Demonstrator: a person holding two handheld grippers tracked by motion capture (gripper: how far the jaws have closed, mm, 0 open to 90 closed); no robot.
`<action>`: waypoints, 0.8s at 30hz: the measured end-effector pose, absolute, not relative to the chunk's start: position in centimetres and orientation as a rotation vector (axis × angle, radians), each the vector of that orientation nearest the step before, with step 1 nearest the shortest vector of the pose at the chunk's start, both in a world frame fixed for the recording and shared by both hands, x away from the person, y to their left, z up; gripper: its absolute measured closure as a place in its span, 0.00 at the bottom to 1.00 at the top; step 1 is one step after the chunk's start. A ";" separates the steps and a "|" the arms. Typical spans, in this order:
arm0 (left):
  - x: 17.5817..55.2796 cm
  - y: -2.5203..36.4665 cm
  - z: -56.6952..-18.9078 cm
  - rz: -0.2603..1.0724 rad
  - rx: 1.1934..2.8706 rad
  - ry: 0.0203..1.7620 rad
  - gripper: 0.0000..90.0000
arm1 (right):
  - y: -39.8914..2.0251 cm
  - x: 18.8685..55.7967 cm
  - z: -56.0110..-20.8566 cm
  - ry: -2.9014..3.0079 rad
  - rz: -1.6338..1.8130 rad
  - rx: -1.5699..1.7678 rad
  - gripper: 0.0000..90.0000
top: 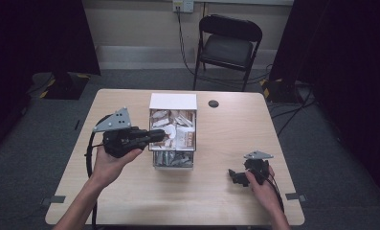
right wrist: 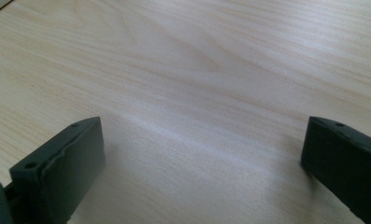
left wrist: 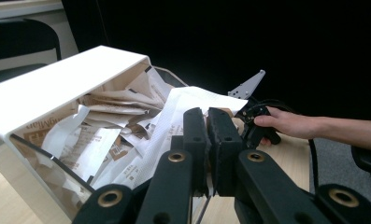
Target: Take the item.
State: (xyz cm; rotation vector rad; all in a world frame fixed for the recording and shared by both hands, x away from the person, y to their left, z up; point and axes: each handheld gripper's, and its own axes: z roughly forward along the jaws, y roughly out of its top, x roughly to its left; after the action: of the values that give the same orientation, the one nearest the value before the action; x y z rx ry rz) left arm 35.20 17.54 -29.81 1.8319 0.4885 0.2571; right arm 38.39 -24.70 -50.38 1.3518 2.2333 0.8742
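A clear box with a white lid stands mid-table, stuffed with white and brown paper packets. My left gripper reaches into its open side from the left. In the left gripper view the jaws of the left gripper are pressed together on a long white paper packet that sticks out of the pile beside the lid. My right gripper rests low on the table at the front right. In the right gripper view the right gripper has its jaws wide apart over bare wood.
The wooden table has bare room to the right of the box and along the front edge. A small black disc lies near the far edge. A black folding chair stands behind the table. Dark curtains flank both sides.
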 end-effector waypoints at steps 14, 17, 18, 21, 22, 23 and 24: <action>34.2 20.1 -28.5 0.283 1.770 0.491 0.97 | -24.7 38.4 -50.4 2.234 0.874 1.352 0.00; 34.0 20.7 -28.3 0.296 1.767 0.505 0.97 | -24.7 38.4 -50.4 2.233 0.874 1.352 0.00; 34.0 21.0 -28.3 0.299 1.765 0.508 0.97 | -24.7 38.4 -50.4 2.233 0.874 1.352 0.00; 34.0 21.6 -28.1 0.300 1.753 0.518 0.97 | -24.7 38.4 -50.4 2.233 0.874 1.352 0.00; 34.0 21.7 -28.1 0.300 1.751 0.522 0.97 | -24.7 38.4 -50.4 2.233 0.874 1.352 0.00; 34.0 21.9 -28.0 0.300 1.752 0.522 0.97 | -24.7 38.4 -50.4 2.233 0.874 1.352 0.00; 33.9 22.0 -28.0 0.311 1.765 0.526 0.97 | -24.7 38.4 -50.4 2.233 0.874 1.352 0.00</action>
State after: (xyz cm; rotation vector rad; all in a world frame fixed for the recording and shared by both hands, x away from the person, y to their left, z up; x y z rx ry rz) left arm 33.95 21.98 -27.96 1.7645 0.5264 0.3110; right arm 38.39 -24.70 -50.38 1.3521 2.2332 0.8740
